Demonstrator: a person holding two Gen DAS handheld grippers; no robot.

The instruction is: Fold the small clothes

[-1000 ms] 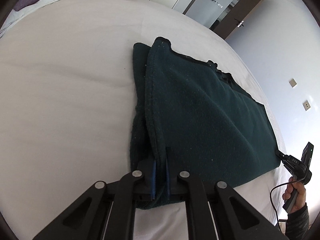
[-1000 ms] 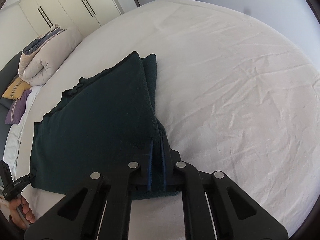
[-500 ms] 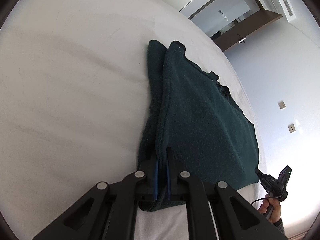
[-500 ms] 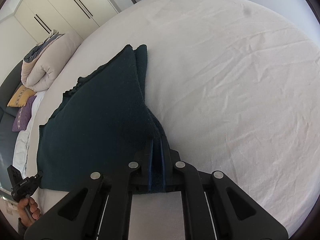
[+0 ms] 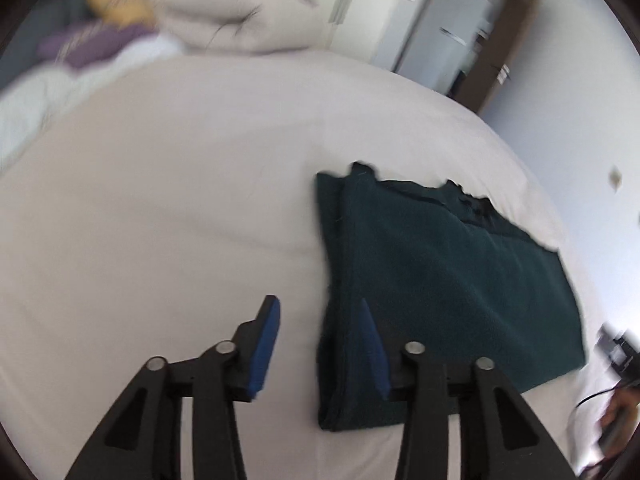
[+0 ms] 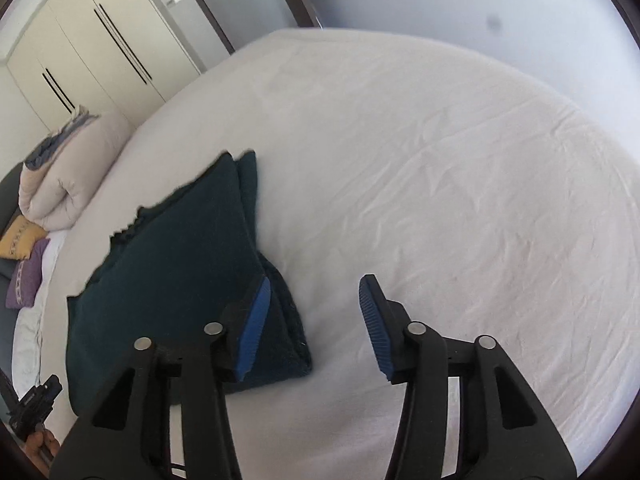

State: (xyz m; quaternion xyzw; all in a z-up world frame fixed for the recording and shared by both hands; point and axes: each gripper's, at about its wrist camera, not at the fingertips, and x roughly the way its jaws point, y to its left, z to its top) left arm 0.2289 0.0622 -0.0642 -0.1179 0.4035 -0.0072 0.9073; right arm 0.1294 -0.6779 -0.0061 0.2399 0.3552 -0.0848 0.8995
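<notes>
A dark teal fleece garment (image 5: 440,288) lies folded flat on the white bed sheet (image 5: 160,220). It also shows in the right wrist view (image 6: 176,280). My left gripper (image 5: 318,308) is open and empty at the garment's near left corner, its right finger over the fabric's edge. My right gripper (image 6: 316,284) is open and empty at the garment's near right corner, its left finger over the fabric and its right finger over bare sheet (image 6: 440,180).
A rolled beige duvet (image 6: 64,176) and yellow and purple cushions (image 6: 24,256) lie at the bed's head. Wardrobe doors (image 6: 92,48) and a doorway (image 5: 472,40) stand beyond the bed. The other gripper shows at the frame edge in each view (image 6: 32,404).
Both grippers were shut on the garment's near corners; both have opened and let go. The garment now rests flat on the sheet. The left view has swung up.
</notes>
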